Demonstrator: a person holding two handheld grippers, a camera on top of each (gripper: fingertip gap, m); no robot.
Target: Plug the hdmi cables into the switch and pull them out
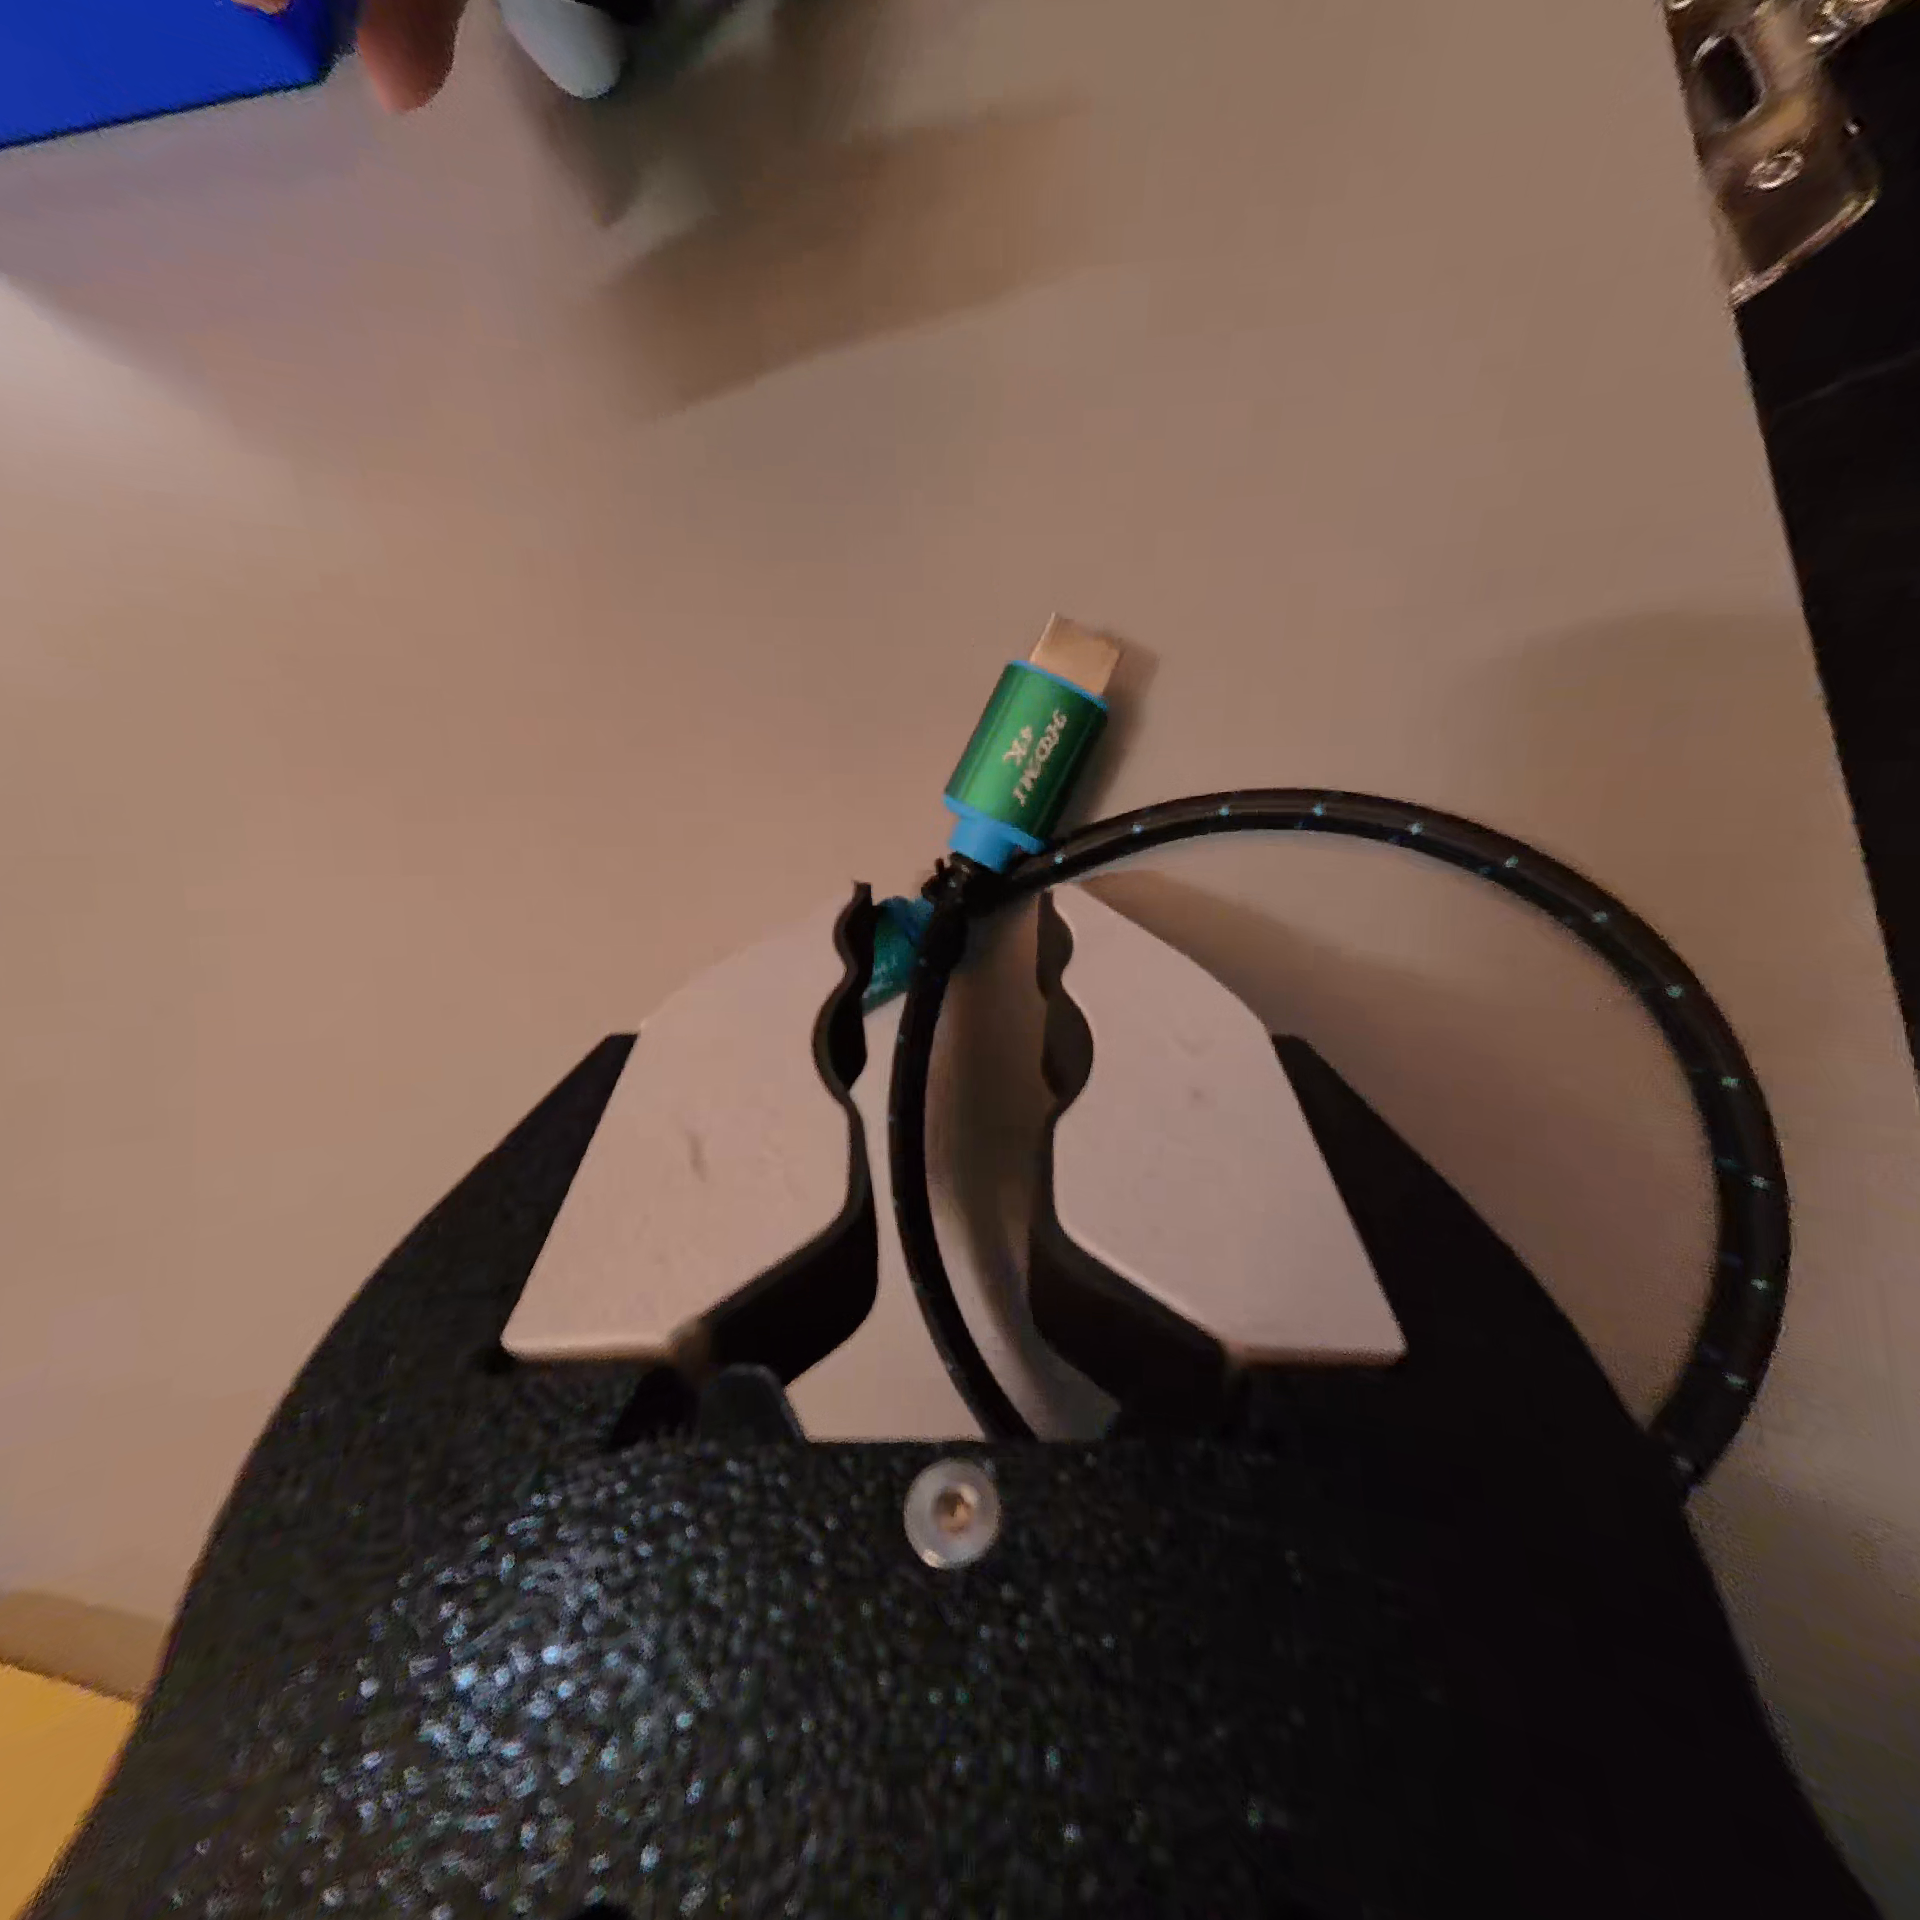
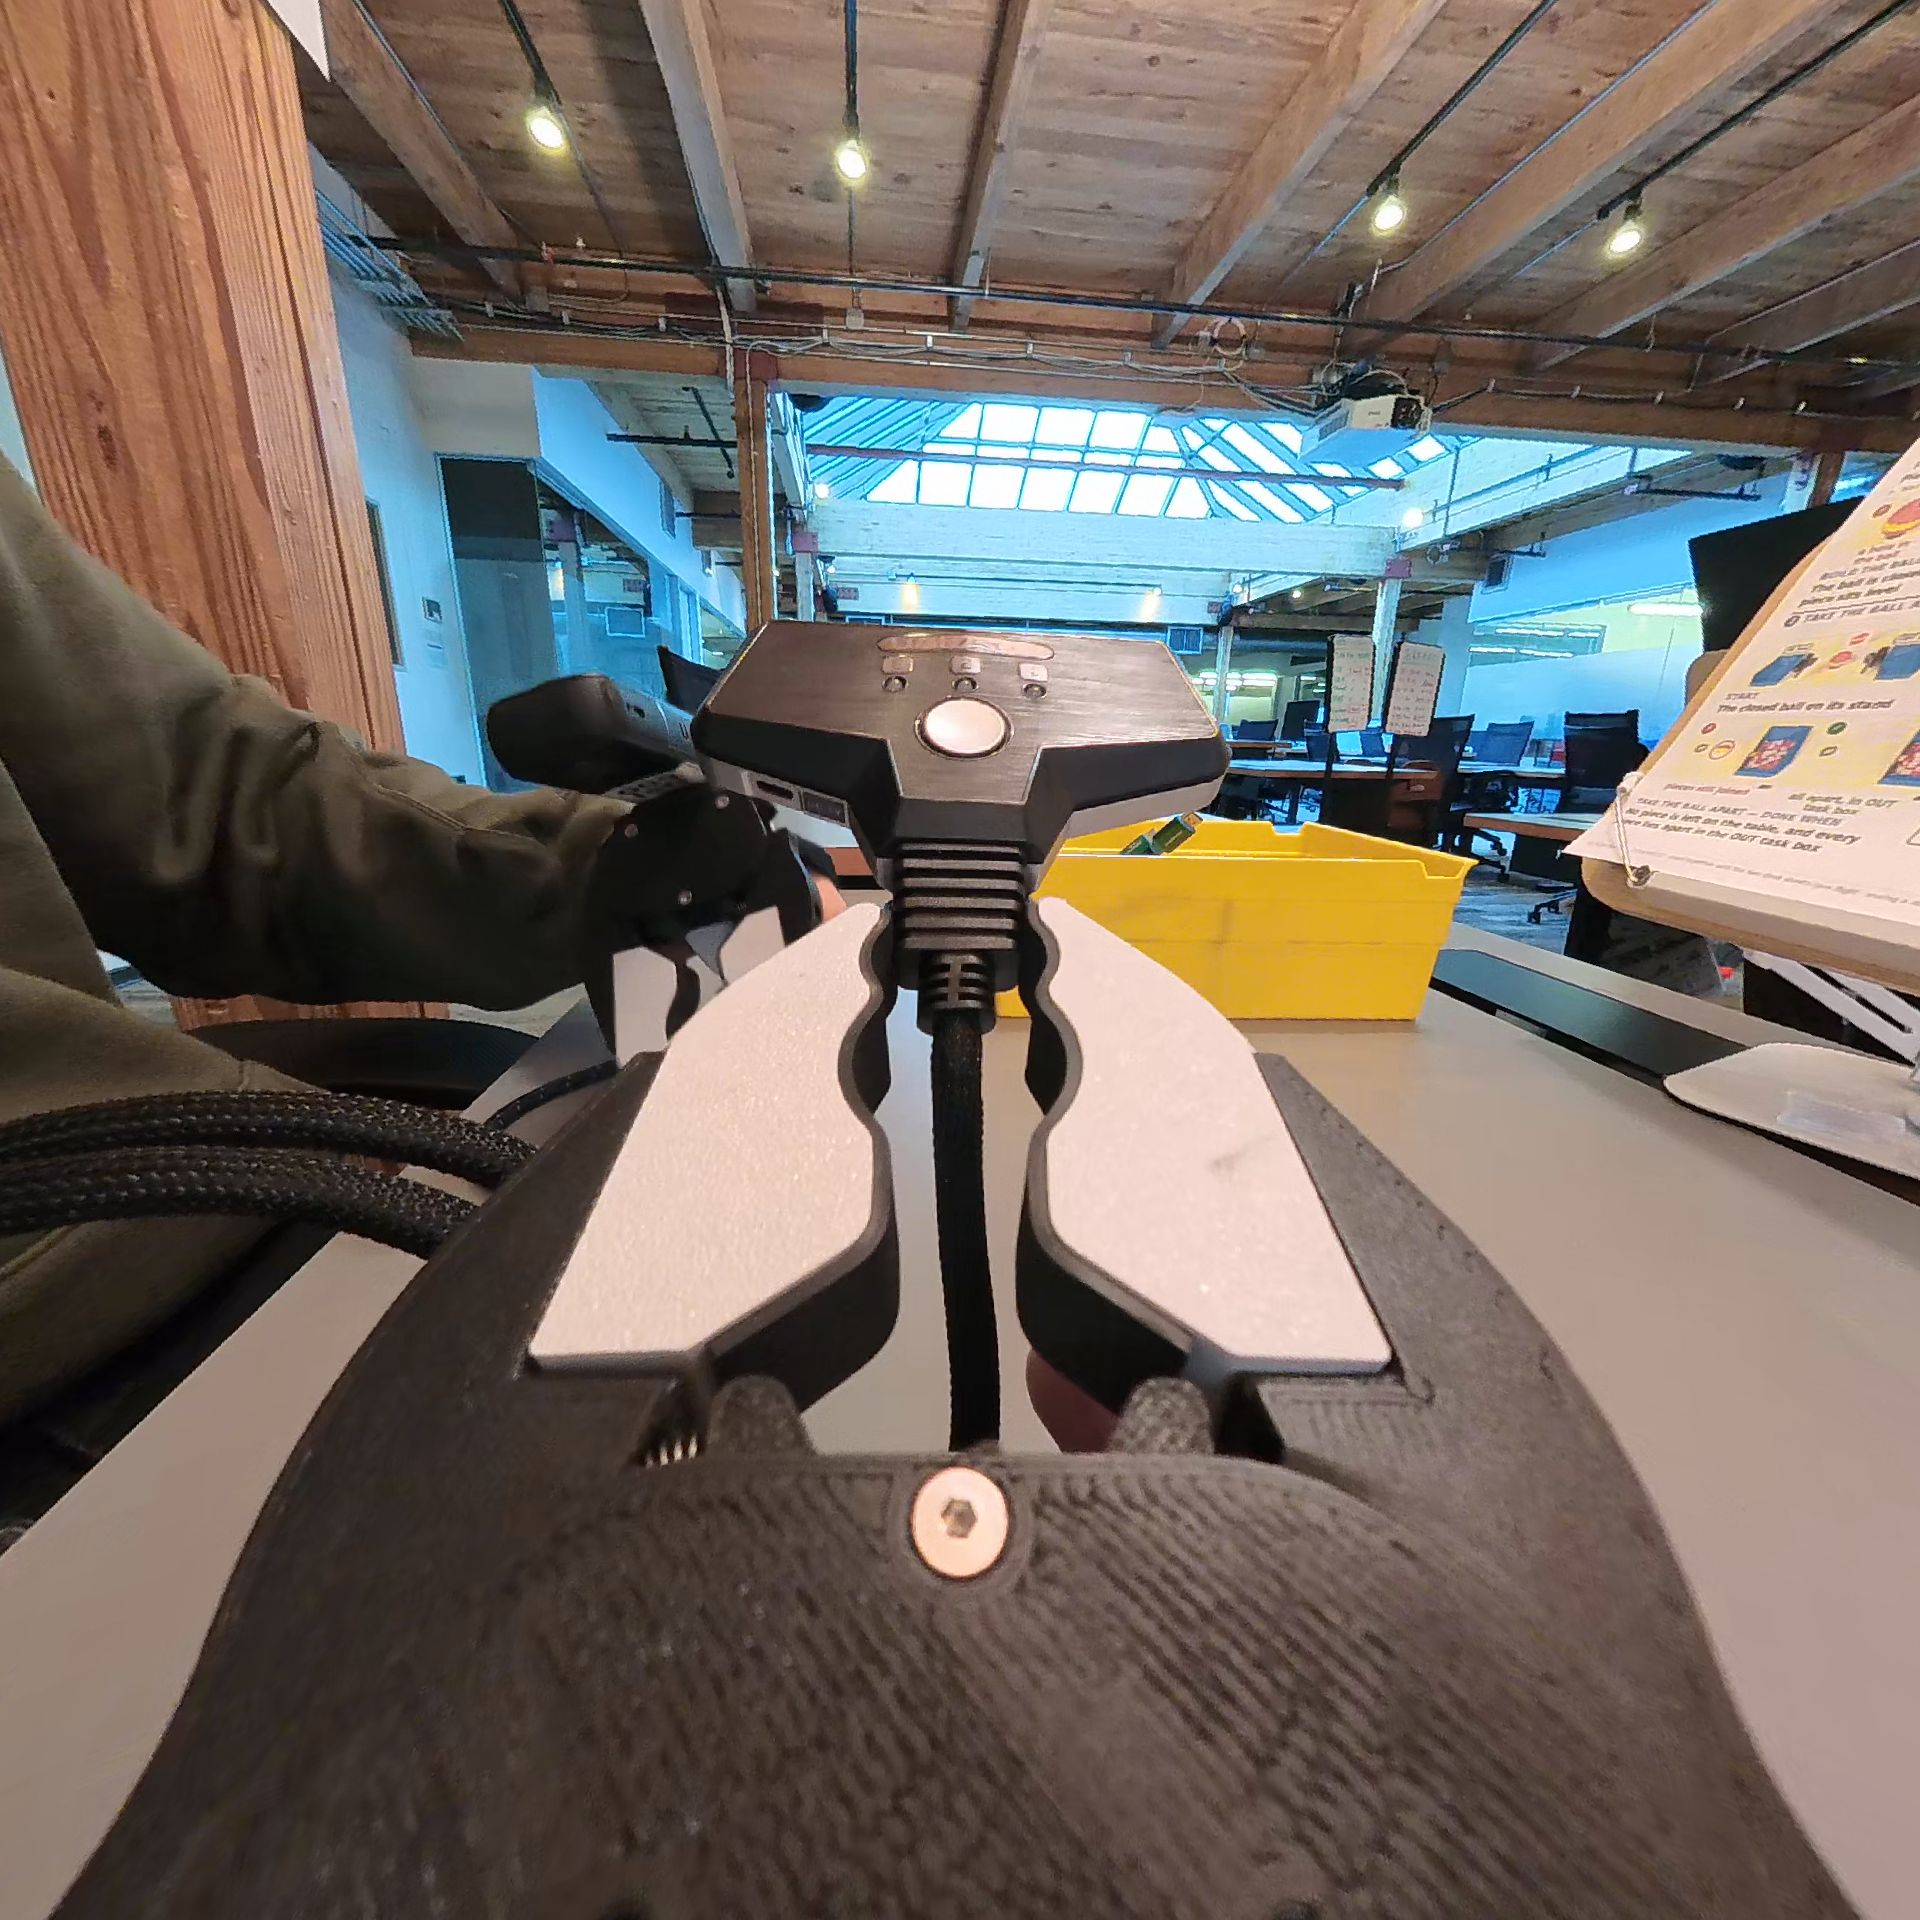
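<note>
In the left wrist view a green HDMI plug (image 1: 1029, 748) lies on the grey table (image 1: 468, 623), its metal tip pointing away. Its black braided cable (image 1: 1621, 987) loops to the right and runs back between my left gripper's (image 1: 954, 909) fingers. The jaws stand apart, wider than the cable, and a teal piece (image 1: 894, 956) rests against the left finger. In the right wrist view my right gripper (image 2: 958, 914) is shut on the ribbed neck of the black HDMI switch (image 2: 956, 717), held level above the table, with its own cable (image 2: 966, 1195) running back between the fingers. The left gripper (image 2: 686, 935) shows at left, pointing down.
A yellow bin (image 2: 1247, 914) stands behind the switch with another green plug (image 2: 1174, 831) sticking out. An instruction sheet on a stand (image 2: 1787, 748) is at the right. A sleeved arm (image 2: 260, 831) comes in from the left. A blue object (image 1: 135, 62) and a metal bracket (image 1: 1766, 135) lie at the table's edges.
</note>
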